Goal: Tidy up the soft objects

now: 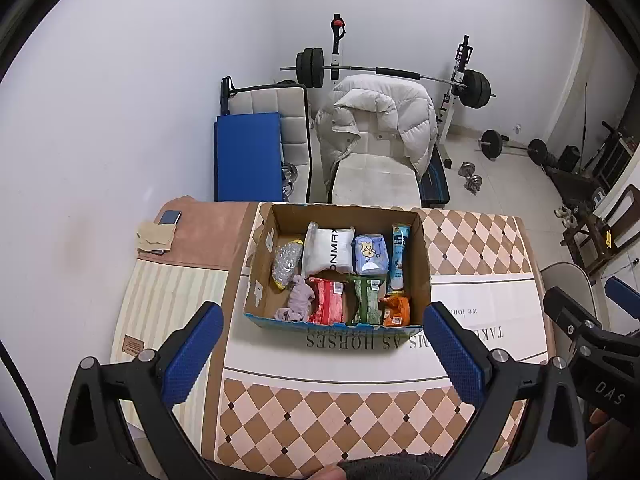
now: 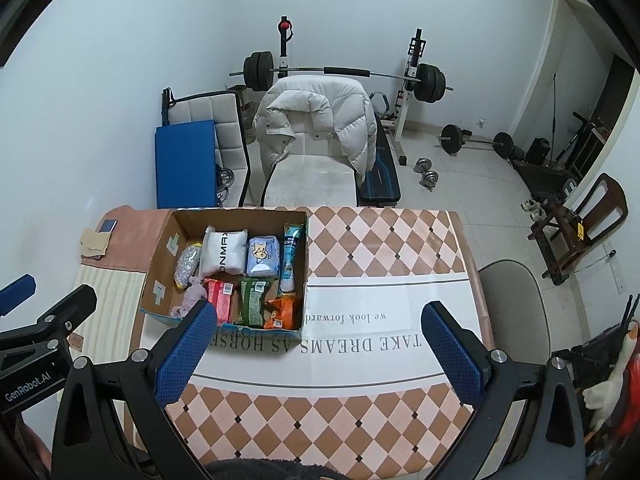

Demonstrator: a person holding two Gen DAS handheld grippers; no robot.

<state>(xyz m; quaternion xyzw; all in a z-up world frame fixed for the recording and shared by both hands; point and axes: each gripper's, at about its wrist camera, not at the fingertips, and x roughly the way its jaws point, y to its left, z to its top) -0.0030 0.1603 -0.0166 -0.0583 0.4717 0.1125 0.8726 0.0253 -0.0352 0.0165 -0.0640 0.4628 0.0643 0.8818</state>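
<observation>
An open cardboard box (image 1: 422,256) stands on the table and also shows in the right wrist view (image 2: 162,256). It holds several soft packs: a white pouch (image 1: 326,250), a blue tissue pack (image 1: 371,254), a red pack (image 1: 329,301), a green pack (image 1: 367,299), an orange pack (image 1: 397,312), a lilac cloth (image 1: 298,298) and a silver bag (image 1: 286,262). My left gripper (image 1: 323,354) is open and empty, held in front of the box. My right gripper (image 2: 318,354) is open and empty, to the right of the box.
The table (image 2: 392,248) has a checkered cloth with printed text. A phone (image 1: 170,217) and a tan cloth (image 1: 154,238) lie at its far left corner. A chair with a white jacket (image 1: 380,128) and gym weights (image 2: 344,74) stand behind.
</observation>
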